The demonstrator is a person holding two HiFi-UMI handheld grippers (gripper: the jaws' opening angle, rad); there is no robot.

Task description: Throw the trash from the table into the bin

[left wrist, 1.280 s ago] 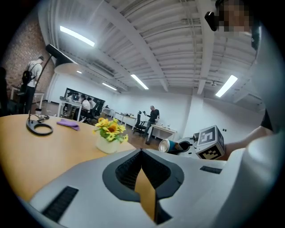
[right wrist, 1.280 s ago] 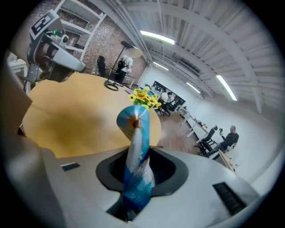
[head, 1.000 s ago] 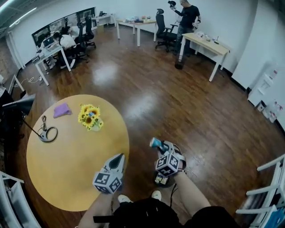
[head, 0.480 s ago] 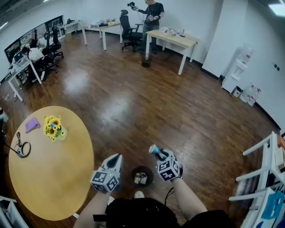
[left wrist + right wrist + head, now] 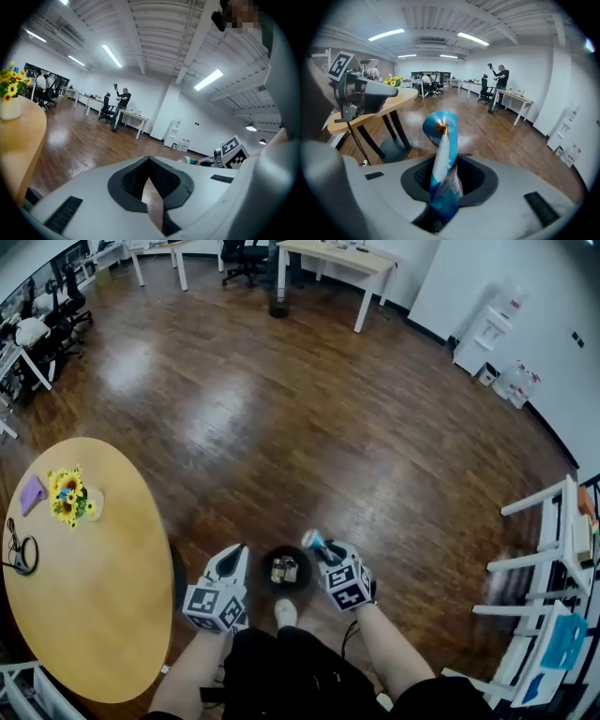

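Note:
A small black bin (image 5: 284, 570) with scraps inside stands on the wooden floor, just in front of the person's shoe. My right gripper (image 5: 320, 550) hangs at the bin's right rim, shut on a crumpled blue snack wrapper (image 5: 311, 541). In the right gripper view the wrapper (image 5: 440, 154) sticks up out of the jaws. My left gripper (image 5: 233, 557) hovers at the bin's left side, jaws shut and empty (image 5: 150, 185). The round yellow table (image 5: 103, 615) lies to the left.
On the table stand a vase of sunflowers (image 5: 67, 500), a purple cloth (image 5: 32, 493) and a coiled cable (image 5: 17, 555). White shelving (image 5: 548, 596) stands at the right. Desks and people are far across the room (image 5: 501, 84).
The view has swung away from the table toward the floor. Both grippers have come down and now flank the bin, which was hidden under the right gripper a second ago. The wrapper stays gripped.

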